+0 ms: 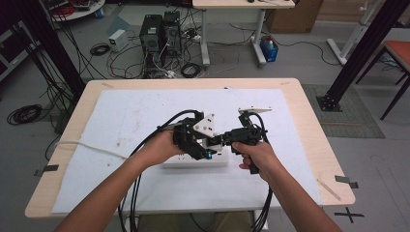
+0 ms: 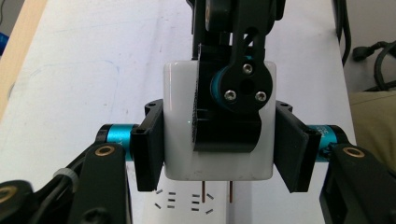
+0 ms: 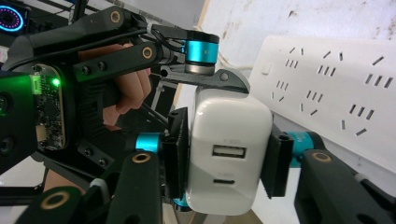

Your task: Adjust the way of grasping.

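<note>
Gripping from the left side of the high view, the left gripper (image 1: 209, 145) has its jaws clamped on a white charger (image 2: 180, 126), one pad flat on each side of the block. In the left gripper view the charger hangs just above a white power strip (image 2: 187, 205), its two metal prongs (image 2: 217, 191) pointing down at the slots without entering them. Toward the middle of the table (image 1: 300, 96), on the white sheet (image 1: 135, 111) that covers it, the power strip (image 1: 193, 162) lies flat under both tools.

Farther right, the right gripper (image 1: 220, 141) meets the left one over the strip. Its jaws are also clenched on the same charger (image 3: 229, 158), pads pressing the two narrow sides, with the face carrying the two ports (image 3: 229, 151) turned toward that camera. The left gripper (image 3: 205, 70) crosses above it there, pressing the charger's top edge, and the power strip (image 3: 327, 88) shows behind to the right.
</note>
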Demonstrator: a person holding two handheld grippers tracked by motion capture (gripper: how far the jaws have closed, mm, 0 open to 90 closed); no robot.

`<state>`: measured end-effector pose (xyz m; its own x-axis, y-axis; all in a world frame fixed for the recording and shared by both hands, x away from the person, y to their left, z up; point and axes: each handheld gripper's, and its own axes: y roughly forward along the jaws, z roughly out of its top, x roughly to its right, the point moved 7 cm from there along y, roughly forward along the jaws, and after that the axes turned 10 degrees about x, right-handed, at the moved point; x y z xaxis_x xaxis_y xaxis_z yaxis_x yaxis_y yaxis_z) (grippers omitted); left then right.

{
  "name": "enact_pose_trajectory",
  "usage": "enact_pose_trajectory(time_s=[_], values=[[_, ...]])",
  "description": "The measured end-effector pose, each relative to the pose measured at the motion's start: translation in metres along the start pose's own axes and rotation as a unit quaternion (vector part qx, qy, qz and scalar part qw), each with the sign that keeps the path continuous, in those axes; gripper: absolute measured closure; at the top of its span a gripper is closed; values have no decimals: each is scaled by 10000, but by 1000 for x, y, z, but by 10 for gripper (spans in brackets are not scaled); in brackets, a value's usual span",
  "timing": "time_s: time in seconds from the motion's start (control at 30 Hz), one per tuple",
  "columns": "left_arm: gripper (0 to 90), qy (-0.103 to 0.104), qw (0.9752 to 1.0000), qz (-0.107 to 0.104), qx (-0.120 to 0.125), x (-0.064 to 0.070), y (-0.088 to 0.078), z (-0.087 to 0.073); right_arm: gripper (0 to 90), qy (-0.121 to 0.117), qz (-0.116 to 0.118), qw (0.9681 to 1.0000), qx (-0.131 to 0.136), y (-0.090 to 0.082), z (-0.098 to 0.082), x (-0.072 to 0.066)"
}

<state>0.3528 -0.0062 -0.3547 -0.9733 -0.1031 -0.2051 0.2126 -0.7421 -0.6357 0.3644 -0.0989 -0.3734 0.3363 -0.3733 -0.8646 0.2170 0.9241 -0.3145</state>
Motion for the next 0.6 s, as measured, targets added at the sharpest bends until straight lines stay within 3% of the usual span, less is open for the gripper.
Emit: enact_pose_trajectory(time_s=[0.03, 0.1, 0.3, 0.37, 0.53, 0.6], values=[[412, -48, 10000, -5, -18, -1, 0, 0, 620, -35, -22, 10000, 26, 0, 0, 0], [262, -214, 9997, 127, -40, -3, 1, 0, 621, -143, -132, 9998, 71, 0, 1, 3], [253, -473, 9987, 179, -34, -9, -10, -7, 622, -470, -269, 9983, 206, -5, 4, 6], [208, -561, 9981, 219, -89, -12, -14, -11, 622, -596, -395, 9972, 203, -9, 5, 7], [207, -789, 9964, 289, -151, -17, -29, -22, 622, -996, -728, 9923, 96, -19, 8, 8], [207, -914, 9949, 321, -280, -20, -40, -31, 622, -1179, -841, 9893, 149, -24, 12, 8]])
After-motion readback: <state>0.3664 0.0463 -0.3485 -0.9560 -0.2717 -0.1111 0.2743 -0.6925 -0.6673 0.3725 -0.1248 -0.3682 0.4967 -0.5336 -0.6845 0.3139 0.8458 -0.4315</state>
